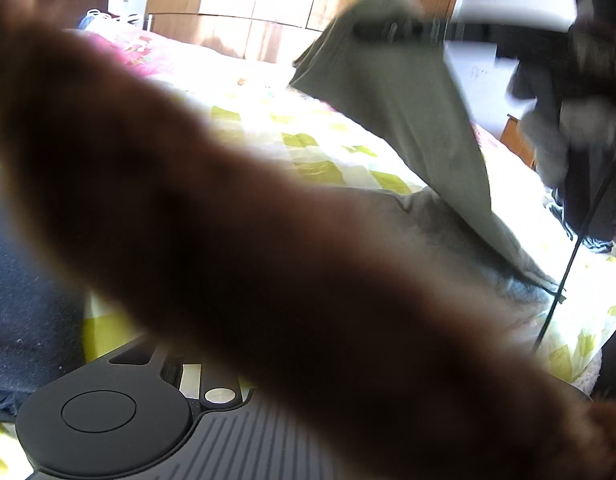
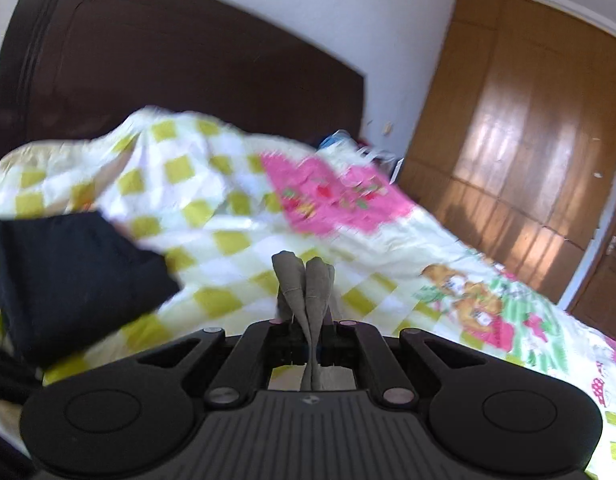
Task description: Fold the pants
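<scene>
Grey-green pants [image 1: 408, 120] hang from my right gripper [image 1: 364, 31] at the upper right of the left wrist view. Their lower part lies crumpled on the bed [image 1: 448, 224]. In the right wrist view my right gripper [image 2: 306, 320] is shut on a bunched fold of the grey pants [image 2: 304, 280], which sticks out past its jaws. A blurred brown shape [image 1: 228, 220] very close to the lens crosses the left wrist view. It hides my left gripper's fingers, and only the black body [image 1: 108, 420] shows.
The bed carries a yellow-and-white checked quilt [image 2: 228, 240] with pink cartoon patches [image 2: 336, 200]. A dark navy garment [image 2: 68, 280] lies on it at the left. A dark headboard [image 2: 188, 60] stands behind, and a wooden wardrobe [image 2: 528, 120] is at the right.
</scene>
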Action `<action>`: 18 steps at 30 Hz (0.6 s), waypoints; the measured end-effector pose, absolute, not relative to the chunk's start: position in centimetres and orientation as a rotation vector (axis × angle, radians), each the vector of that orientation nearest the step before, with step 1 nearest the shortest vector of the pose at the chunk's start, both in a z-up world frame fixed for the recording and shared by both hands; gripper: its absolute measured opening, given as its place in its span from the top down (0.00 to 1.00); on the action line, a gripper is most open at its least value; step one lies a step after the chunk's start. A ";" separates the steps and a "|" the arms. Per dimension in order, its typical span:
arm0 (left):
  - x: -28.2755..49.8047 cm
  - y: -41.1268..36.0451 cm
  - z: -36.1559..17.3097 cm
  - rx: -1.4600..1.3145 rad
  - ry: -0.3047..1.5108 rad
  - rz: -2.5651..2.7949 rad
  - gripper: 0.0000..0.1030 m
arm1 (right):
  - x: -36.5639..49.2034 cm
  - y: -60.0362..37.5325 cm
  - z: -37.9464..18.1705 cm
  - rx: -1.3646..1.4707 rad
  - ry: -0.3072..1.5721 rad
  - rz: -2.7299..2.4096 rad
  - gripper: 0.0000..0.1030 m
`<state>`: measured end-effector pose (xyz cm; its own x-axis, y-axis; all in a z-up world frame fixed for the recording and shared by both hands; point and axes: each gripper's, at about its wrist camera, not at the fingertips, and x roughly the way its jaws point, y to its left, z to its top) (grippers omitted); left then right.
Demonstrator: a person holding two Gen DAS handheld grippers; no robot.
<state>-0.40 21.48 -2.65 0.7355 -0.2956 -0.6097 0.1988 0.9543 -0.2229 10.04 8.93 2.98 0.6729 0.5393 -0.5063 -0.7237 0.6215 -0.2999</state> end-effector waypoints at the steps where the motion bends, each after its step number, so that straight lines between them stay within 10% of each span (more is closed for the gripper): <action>1: -0.6 21.4 -2.5 -0.139 0.696 -0.271 0.64 | 9.5 9.4 1.3 -0.550 0.444 0.789 0.81; 18: -2.5 21.2 -0.8 -0.038 0.760 -0.230 0.63 | 7.3 4.0 -0.7 -0.454 0.572 0.927 0.51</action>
